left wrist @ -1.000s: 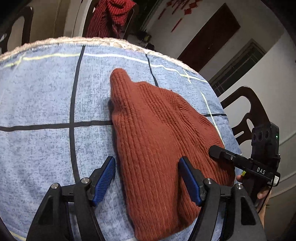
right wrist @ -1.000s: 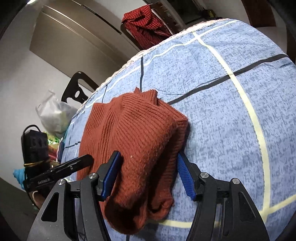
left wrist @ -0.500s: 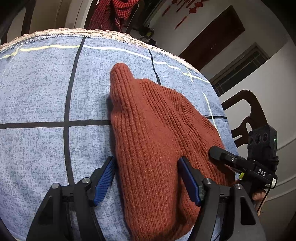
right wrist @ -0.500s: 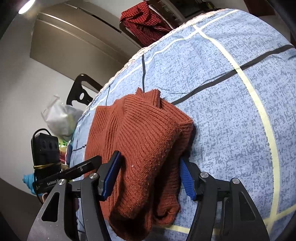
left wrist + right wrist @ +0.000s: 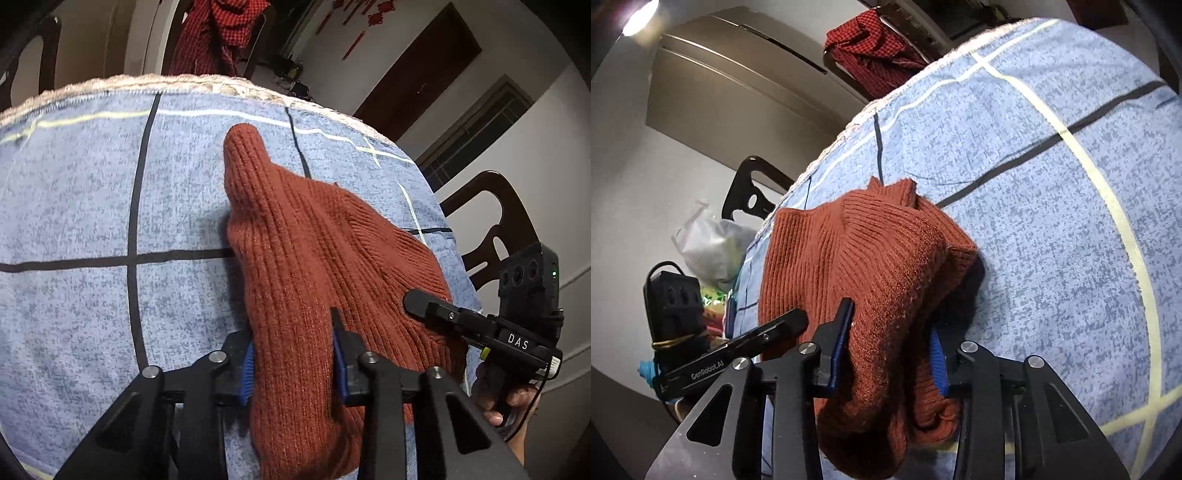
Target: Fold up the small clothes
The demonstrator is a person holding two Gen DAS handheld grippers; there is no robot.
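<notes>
1. a rust-red knitted sweater lies on the table, which has a blue cloth with dark and pale lines on it.
2. the sweater is folded over on itself. one narrow part sticks out toward the far edge of the table.
3. the left gripper is at the near left side of the sweater. its jaws have just been closing, and a thick fold of the knit is now between them.
4. the blue pads of the left gripper press on the knit from both sides, so it is clamped on the sweater.
5. the right gripper is at the near right side of the sweater. its jaws have just been closing too, and a bunched fold of the knit sits between them.
6. its blue pads squeeze that fold, so it is also clamped on the sweater.
7. each camera sees the other gripper off to the side, just beside the sweater. a hand holds the right one.
8. dark wooden chairs stand around the table. a red checked cloth hangs on a chair at the far side.
9. a white plastic bag sits past the left edge of the table.
</notes>
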